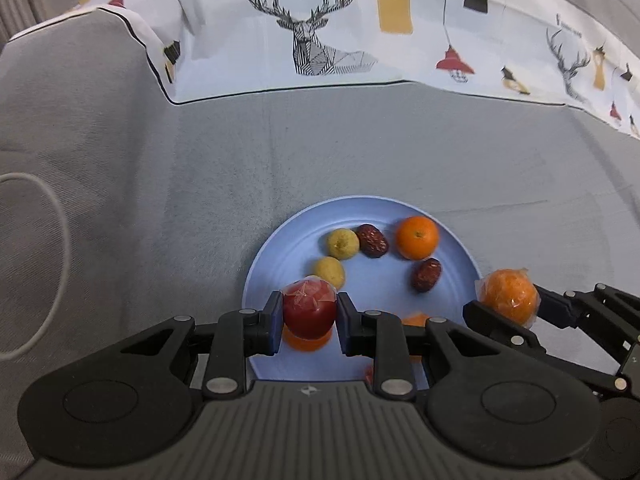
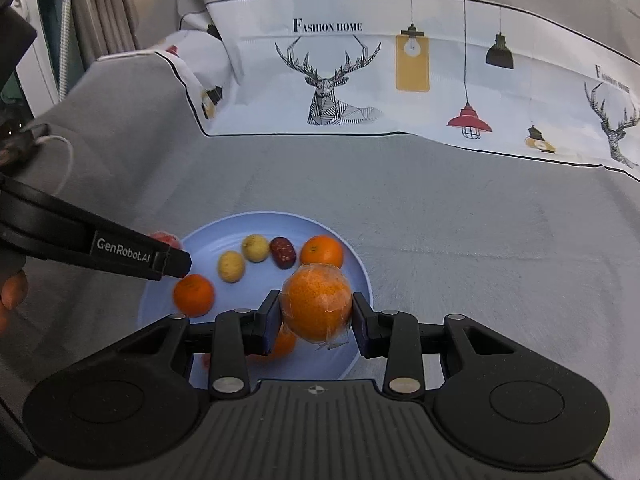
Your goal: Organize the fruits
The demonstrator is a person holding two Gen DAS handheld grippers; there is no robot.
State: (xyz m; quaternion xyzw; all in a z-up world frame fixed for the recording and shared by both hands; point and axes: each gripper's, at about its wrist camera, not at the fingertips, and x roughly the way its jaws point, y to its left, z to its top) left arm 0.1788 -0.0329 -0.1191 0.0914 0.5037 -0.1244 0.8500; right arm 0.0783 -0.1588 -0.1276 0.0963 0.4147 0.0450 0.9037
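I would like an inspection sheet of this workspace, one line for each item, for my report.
Surface: grey fabric cover.
Job's things: round light-blue plate holding two yellow fruits, two dark-red dates, bare oranges.
Clutter: nothing seen.
Grippers: left gripper shut on plastic-wrapped red apple; right gripper shut on plastic-wrapped orange; both above the plate.
Cables: white cable looping at left.
Surroundings: white deer-and-lamp printed cloth, grey curtain.
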